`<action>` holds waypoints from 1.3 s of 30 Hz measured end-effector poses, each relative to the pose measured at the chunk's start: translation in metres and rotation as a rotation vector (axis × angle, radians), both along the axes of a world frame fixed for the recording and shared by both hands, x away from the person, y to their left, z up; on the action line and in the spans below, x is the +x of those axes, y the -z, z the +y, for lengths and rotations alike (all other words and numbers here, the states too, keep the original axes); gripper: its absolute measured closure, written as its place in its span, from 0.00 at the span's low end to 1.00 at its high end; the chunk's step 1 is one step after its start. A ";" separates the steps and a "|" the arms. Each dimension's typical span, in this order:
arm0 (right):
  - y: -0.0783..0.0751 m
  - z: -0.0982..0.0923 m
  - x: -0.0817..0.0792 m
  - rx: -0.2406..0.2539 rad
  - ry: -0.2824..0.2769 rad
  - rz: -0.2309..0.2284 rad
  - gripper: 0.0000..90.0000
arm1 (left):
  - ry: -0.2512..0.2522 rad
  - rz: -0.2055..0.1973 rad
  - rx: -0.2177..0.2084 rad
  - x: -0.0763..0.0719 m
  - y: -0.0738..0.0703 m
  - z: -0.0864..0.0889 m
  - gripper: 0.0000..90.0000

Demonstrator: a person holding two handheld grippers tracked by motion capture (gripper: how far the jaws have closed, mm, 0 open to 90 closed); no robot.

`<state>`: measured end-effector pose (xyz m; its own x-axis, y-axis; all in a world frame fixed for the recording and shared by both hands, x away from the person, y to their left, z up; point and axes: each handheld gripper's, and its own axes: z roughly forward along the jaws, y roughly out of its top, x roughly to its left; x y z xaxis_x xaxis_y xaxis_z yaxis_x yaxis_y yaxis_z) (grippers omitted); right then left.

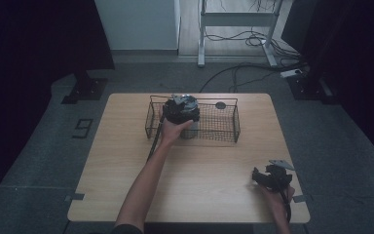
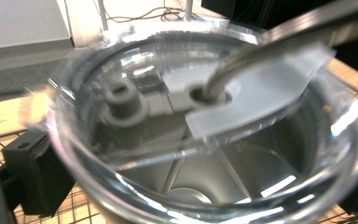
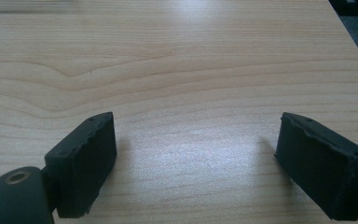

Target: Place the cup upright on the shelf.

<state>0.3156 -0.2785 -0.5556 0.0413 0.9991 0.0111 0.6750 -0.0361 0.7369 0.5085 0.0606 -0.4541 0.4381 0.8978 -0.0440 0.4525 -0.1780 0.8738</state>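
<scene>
so from where i'm sitting, my left tool [image 1: 181,110] is out over the wire basket [image 1: 233,127] at the far side of the desk [image 1: 209,165], and its own camera is looking straight down into a clear plastic cup [image 2: 205,186] with a lid and a metal straw poking through the lid hole. the cup sits inside the basket, near its left end, standing upright as far as i can tell. one black jaw sits just outside the cup wall on the left of that view and the other peeks in at the lower right edge, so the cup is between them, but i can't tell whether the pads actually press on it or have let go (the jaws stand wide either way).

my guess: the cup is basically delivered into the basket, and what's left is backing the left tool up and out without tipping it.

right tool [image 1: 268,176] is parked low over bare desk near the front right corner, jaws spread apart with nothing between them.

other stuff: a small dark round thing [image 1: 220,105] at the basket's far rim. basket walls and that straw are the main snag risks on the way out.
</scene>
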 end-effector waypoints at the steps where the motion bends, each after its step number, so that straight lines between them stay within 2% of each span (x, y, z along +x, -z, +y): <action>1: 0.000 0.000 0.000 0.000 0.000 0.000 0.13 | 0.001 -0.005 -0.002 -0.002 -0.003 0.001 0.02; 5: 0.000 0.000 0.000 0.000 0.000 0.000 0.13 | 0.016 -0.022 -0.001 -0.011 -0.012 0.007 0.02; 13: 0.000 0.000 0.000 -0.001 0.000 0.000 0.13 | 0.026 -0.016 -0.021 -0.027 -0.021 0.024 0.01; 16: 0.000 0.000 0.000 0.000 0.000 0.000 0.13 | 0.033 -0.008 -0.021 -0.033 -0.020 0.032 0.01; 19: 0.000 0.000 0.000 -0.001 0.000 0.000 0.13 | 0.039 0.000 0.008 -0.041 -0.018 0.038 0.01; 23: 0.000 0.000 0.000 -0.001 0.000 0.000 0.13 | 0.054 0.004 0.021 -0.053 -0.016 0.050 0.02; 33: 0.000 0.000 0.000 -0.002 0.002 0.000 0.13 | 0.072 0.015 -0.014 -0.087 -0.009 0.082 0.05; 39: 0.000 0.000 0.000 -0.001 0.002 0.002 0.13 | 0.099 0.046 -0.018 -0.108 -0.006 0.096 0.05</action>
<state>0.3156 -0.2782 -0.5555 0.0437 0.9990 0.0097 0.6761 -0.0368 0.7359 0.4010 0.1566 -0.4477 0.5218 0.8492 -0.0815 0.4728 -0.2084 0.8562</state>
